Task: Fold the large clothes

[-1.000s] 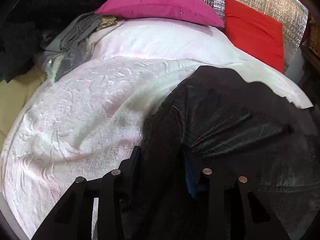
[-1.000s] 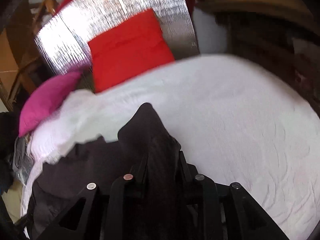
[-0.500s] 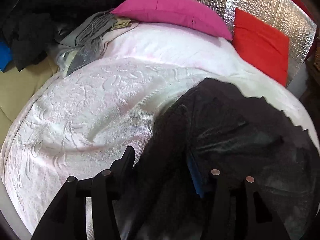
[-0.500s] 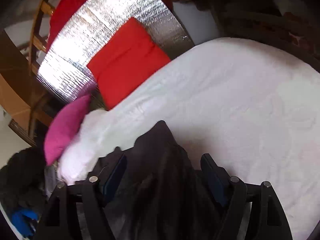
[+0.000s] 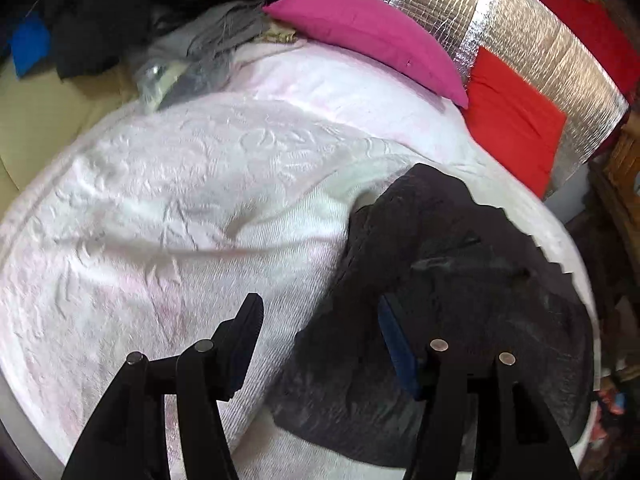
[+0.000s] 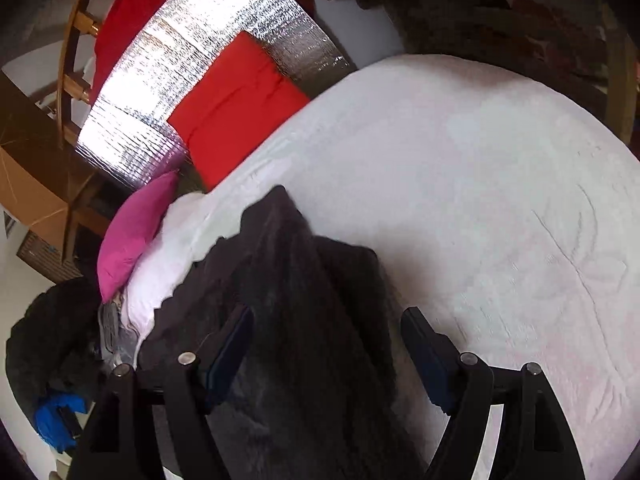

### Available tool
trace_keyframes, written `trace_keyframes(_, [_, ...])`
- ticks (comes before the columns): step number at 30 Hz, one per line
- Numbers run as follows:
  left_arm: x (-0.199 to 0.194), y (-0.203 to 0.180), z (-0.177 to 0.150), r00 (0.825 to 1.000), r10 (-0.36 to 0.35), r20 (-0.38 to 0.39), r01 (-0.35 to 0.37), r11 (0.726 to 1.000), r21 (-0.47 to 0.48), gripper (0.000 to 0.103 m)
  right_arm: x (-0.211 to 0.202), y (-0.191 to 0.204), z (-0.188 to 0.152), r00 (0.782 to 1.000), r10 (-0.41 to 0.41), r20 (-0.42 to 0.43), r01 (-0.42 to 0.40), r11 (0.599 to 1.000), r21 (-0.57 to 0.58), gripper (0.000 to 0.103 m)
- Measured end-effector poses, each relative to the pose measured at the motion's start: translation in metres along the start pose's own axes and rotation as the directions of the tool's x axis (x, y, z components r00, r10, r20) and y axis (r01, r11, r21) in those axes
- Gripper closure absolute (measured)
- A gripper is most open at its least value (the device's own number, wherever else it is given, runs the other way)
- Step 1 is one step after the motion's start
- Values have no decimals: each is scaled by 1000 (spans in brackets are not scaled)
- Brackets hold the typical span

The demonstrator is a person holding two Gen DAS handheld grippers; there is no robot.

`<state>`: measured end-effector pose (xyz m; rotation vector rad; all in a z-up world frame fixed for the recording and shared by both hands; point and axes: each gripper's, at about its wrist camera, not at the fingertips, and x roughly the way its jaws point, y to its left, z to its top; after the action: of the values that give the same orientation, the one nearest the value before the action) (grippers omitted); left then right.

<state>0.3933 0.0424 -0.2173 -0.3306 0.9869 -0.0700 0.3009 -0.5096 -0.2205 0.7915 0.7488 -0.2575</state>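
A dark grey garment (image 5: 460, 280) lies crumpled on the white bedspread (image 5: 180, 200), near the bed's front right. My left gripper (image 5: 320, 320) hovers over its left edge. Its jaws are opening, and the cloth lies below them with neither pad pressing on it. In the right wrist view the same garment (image 6: 304, 300) runs up the lower middle of the bedspread (image 6: 480, 200). My right gripper (image 6: 328, 332) stands open above it, with both blue pads clear of the cloth.
A pink pillow (image 5: 372, 36) and a red cushion (image 5: 512, 120) lean on a silver foil panel (image 5: 520, 28) at the head of the bed. Grey clothes (image 5: 208, 44) and a dark pile (image 5: 100, 20) lie at the far left. Dark furniture borders the bed's right side.
Both grippers have opened and let go of the dark garment, which now rests on the bed. The left gripper has drifted left, off the cloth's edge. The right wrist view has rolled.
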Motion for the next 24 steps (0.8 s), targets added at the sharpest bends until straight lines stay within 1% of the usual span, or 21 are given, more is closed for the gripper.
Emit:
trace_keyframes(2, [3,11,3,997,-71,-32,70,997,-38,28,4,-6,-3,1000,1,-27,-1,1000,11,24])
trace_keyframes(3, [5,13,4,995,-95,-42,93,995,-47,27,7,-11,-3,999,11,-43,-10,1000,26,24])
trace_keyframes(4, [9,17,6,989,-132,-66,129,990,-60,27,11,-16,-3,998,25,-62,-22,999,46,24])
trace_keyframes(5, [13,18,8,984,-155,-86,149,987,-67,27,15,-20,-3,995,47,-86,-42,997,67,24])
trace_keyframes(7, [20,18,12,972,-199,-122,192,979,-71,26,23,-25,-5,989,83,-120,-73,993,88,24])
trace_keyframes(8, [27,15,14,958,-243,-152,234,969,-75,23,27,-26,-4,987,88,-135,-77,993,89,24])
trace_keyframes(9, [31,12,13,948,-264,-175,254,964,-80,23,32,-27,-3,985,89,-147,-76,993,90,24])
trace_keyframes(11, [37,5,14,941,-276,-197,266,961,-79,23,40,-31,0,980,103,-171,-86,991,102,24])
trace_keyframes(14, [48,-1,17,941,-252,-226,247,968,-51,22,51,-39,0,966,158,-206,-128,980,154,24])
trace_keyframes(15, [49,-2,16,938,-251,-238,246,968,-51,22,56,-41,1,961,166,-223,-131,978,161,24])
trace_keyframes(17, [60,-2,16,925,-264,-272,253,965,-72,22,61,-46,1,954,180,-238,-140,974,176,24])
trace_keyframes(18, [63,-1,16,921,-274,-279,261,962,-82,20,66,-49,0,946,205,-252,-159,968,192,24])
trace_keyframes(20, [63,-3,18,916,-295,-272,282,956,-86,18,70,-53,0,935,234,-265,-181,961,211,24])
trace_keyframes(22, [66,-6,19,907,-320,-273,308,947,-89,18,72,-53,0,929,256,-268,-200,955,219,24])
trace_keyframes(23, [69,-10,17,893,-350,-284,337,937,-97,18,74,-53,0,922,274,-274,-216,951,223,24])
trace_keyframes(24, [71,-13,16,886,-361,-292,348,932,-98,18,76,-52,-1,918,282,-280,-224,949,222,21])
